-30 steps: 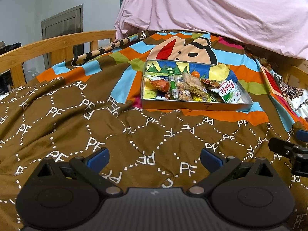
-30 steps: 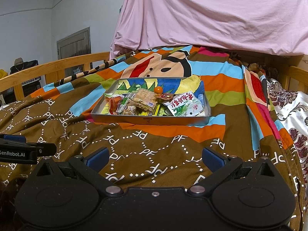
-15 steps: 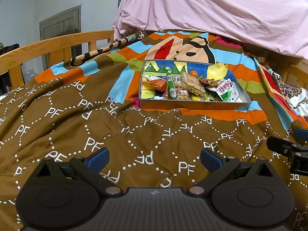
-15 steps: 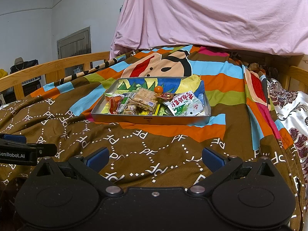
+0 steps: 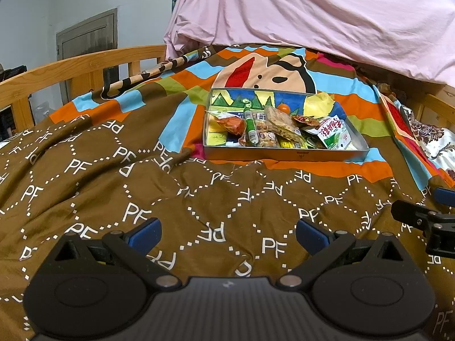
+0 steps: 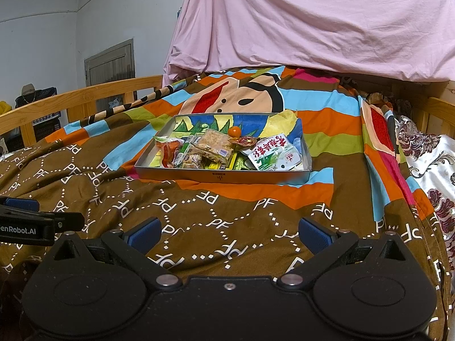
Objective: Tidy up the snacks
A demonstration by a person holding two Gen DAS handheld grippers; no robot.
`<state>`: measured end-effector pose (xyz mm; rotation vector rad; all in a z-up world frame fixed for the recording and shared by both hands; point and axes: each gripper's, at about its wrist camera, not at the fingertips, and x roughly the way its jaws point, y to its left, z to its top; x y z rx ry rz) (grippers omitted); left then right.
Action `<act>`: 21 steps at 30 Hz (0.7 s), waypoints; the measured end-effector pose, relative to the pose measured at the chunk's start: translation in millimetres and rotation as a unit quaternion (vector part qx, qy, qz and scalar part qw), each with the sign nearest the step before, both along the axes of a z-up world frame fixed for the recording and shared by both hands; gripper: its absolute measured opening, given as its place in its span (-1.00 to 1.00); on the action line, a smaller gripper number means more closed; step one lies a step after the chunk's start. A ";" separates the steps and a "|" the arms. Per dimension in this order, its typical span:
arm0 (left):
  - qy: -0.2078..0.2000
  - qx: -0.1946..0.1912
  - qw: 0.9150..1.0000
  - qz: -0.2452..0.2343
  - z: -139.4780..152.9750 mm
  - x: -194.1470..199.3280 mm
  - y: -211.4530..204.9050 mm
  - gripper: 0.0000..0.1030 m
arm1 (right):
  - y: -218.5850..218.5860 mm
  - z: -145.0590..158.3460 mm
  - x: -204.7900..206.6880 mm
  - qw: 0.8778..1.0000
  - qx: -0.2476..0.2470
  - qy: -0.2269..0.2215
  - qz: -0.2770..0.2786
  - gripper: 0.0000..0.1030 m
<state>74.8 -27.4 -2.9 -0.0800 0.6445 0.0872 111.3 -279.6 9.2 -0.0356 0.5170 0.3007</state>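
A shallow metal tray [image 5: 284, 155] [image 6: 221, 176] sits on the bed, filled with several snack packets: a green tube [image 5: 250, 128], a cracker packet [image 5: 280, 122] [image 6: 214, 145], a white-green packet [image 5: 334, 135] [image 6: 274, 153], an orange packet [image 5: 230, 123] and a small orange ball [image 5: 283, 108] [image 6: 234, 131]. My left gripper [image 5: 227, 231] is open and empty, low over the blanket well short of the tray. My right gripper [image 6: 229, 234] is open and empty, also short of the tray. Each gripper's tip shows at the edge of the other's view.
A brown "PF" patterned blanket [image 5: 142, 184] with coloured stripes covers the bed. A wooden bed rail [image 5: 71, 71] runs along the left. A pink sheet [image 6: 312, 22] hangs behind the tray. A floral pillow [image 6: 426, 156] lies at the right.
Both views have barely shifted. The left view has drifted slightly, so the tray sits a little lower in it. Both grippers stay open.
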 end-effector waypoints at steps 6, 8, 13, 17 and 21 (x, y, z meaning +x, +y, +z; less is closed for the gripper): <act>0.000 0.000 1.000 -0.001 0.2 0.1 -0.4 0.99 | 0.1 0.5 0.6 1.000 -0.001 0.000 0.000 0.99; 0.000 0.000 1.000 -0.001 0.2 0.0 -0.4 0.99 | 0.1 0.1 0.2 1.000 -0.001 0.000 0.000 0.99; -0.001 0.001 1.000 -0.002 0.2 -0.3 -1.2 0.99 | 0.3 -1.1 0.1 1.000 -0.001 0.001 0.001 0.99; 0.000 0.000 1.000 -0.001 0.2 -0.3 -0.7 0.99 | 0.3 -0.3 0.5 1.000 -0.001 0.000 0.001 0.99; 0.000 0.000 1.000 -0.002 0.3 -0.6 -0.7 0.99 | 0.4 0.1 0.8 1.000 -0.001 0.001 0.001 0.99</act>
